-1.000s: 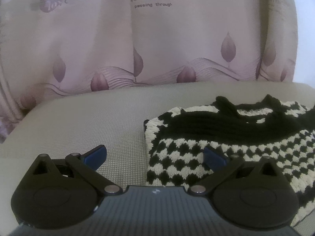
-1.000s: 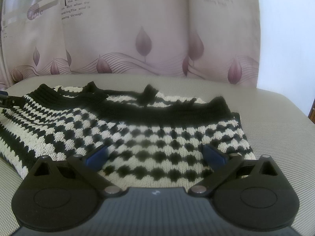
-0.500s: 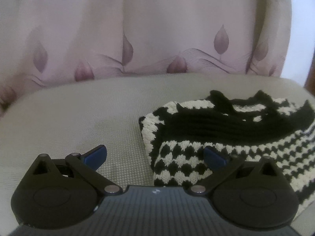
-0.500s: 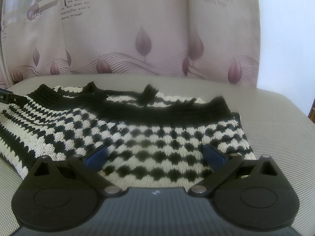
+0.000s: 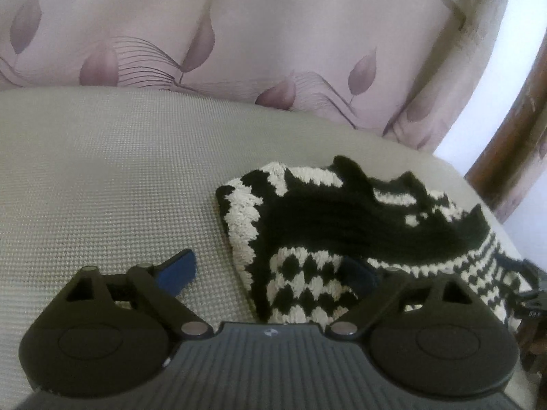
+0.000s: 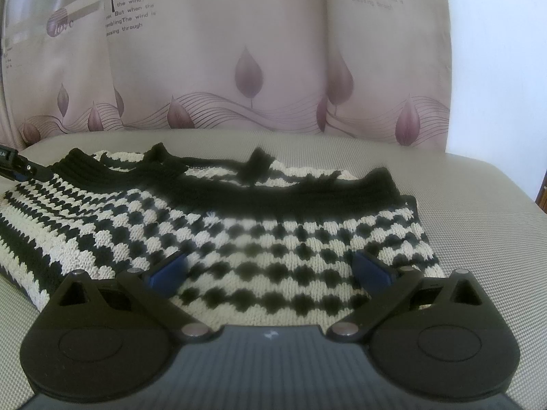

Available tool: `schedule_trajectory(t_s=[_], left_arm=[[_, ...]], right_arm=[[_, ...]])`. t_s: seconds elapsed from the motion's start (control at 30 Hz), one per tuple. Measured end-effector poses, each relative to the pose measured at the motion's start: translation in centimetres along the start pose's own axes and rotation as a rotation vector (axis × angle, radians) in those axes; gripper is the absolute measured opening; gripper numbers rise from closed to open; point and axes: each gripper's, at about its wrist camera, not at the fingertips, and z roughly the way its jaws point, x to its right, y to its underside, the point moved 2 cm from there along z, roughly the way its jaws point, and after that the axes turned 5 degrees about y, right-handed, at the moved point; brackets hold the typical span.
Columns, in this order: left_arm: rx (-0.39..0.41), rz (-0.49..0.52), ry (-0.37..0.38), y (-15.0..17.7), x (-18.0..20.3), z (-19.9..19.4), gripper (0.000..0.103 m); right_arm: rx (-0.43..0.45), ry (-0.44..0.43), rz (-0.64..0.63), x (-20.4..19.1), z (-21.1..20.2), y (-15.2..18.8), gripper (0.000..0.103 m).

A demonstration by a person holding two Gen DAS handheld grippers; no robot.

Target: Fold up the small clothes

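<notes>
A small black-and-cream checked knit garment lies flat on a grey woven cushion, its black neckband toward the back. My right gripper is open just above its near hem, fingers spread over the checks. In the left wrist view the garment shows its left end, lying on the cushion. My left gripper is open at that corner: its right finger is over the knit, its left finger over bare cushion. Neither gripper holds anything.
A pink curtain with leaf prints and text hangs close behind the cushion. A brown wooden post stands at the right in the left wrist view. The left gripper's tip shows at the garment's far left edge.
My left gripper has swung and tilted, so the garment's left corner sits closer and lower between its fingers. The right gripper and the garment have stayed still.
</notes>
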Motion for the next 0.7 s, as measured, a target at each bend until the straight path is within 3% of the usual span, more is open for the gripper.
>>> schedule_trajectory(t_s=[0.03,0.07,0.17,0.33,0.47,0.63,0.7], left_arm=[[0.005,-0.007,0.005,-0.1,0.0,0.0,0.065],[0.002,-0.02,0.018,-0.1,-0.2,0.2,0.042],[-0.007,-0.072,0.063,-0.1,-0.3,0.3,0.023],[0.062,-0.19,0.062,-0.5,0.8,-1.0,0.017],[0.1,-0.187,0.047,-1.5,4.4,-2.3,0.017],[0.135,-0.157,0.05,-2.4,9.6,-3.2,0.017],[0.143,-0.157,0.071,-2.4,11.4,-3.4,0.017]], right_arm=[[0.0,0.0,0.001,0.1,0.0,0.0,0.103],[0.0,0.0,0.001,0.1,0.0,0.0,0.103],[0.001,0.001,0.001,0.0,0.0,0.0,0.103],[0.002,0.002,0.003,0.1,0.1,0.1,0.103],[0.012,-0.024,0.035,0.5,-0.1,0.1,0.103],[0.045,-0.081,0.173,2.0,-1.2,-0.2,0.103],[0.076,-0.165,0.317,2.8,-2.5,-0.2,0.103]])
